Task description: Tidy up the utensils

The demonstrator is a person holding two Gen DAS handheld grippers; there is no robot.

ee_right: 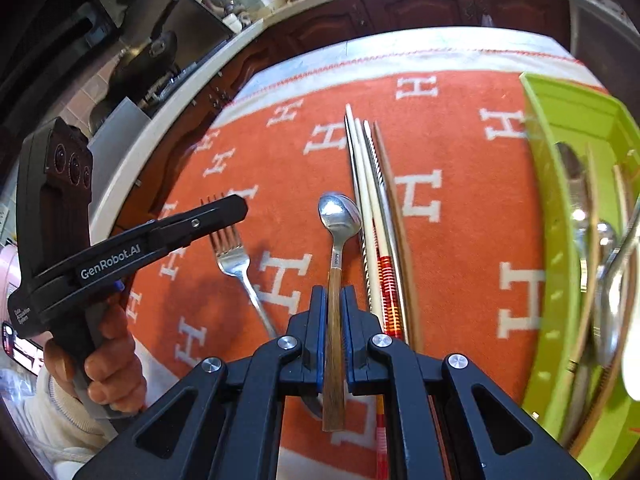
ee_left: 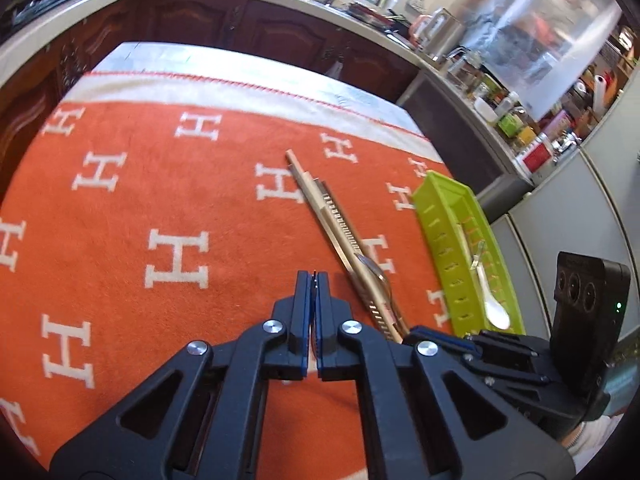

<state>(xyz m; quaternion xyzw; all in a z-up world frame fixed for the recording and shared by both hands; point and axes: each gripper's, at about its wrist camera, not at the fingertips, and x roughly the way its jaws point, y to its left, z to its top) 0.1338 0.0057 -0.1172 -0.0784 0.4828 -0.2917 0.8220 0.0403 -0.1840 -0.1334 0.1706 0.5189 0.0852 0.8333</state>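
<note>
My left gripper (ee_left: 315, 276) is shut on a steel fork (ee_right: 232, 256). The fork's tines stick out above the fingers and its handle hangs down toward the orange cloth (ee_left: 160, 200). In the right wrist view that left gripper (ee_right: 236, 206) is at the left, in a person's hand (ee_right: 108, 364). My right gripper (ee_right: 334, 292) is shut on the wooden handle of a spoon (ee_right: 339, 216), whose bowl points away. Several chopsticks (ee_right: 376, 208) lie side by side just right of the spoon. A green tray (ee_right: 548, 200) stands at the right.
The green tray (ee_left: 436, 216) holds a white spoon (ee_left: 494, 308) and several other utensils (ee_right: 600, 260). Dark wooden cabinets (ee_right: 400, 4) run behind the table. A counter crowded with jars and bottles (ee_left: 512, 120) is at the far right.
</note>
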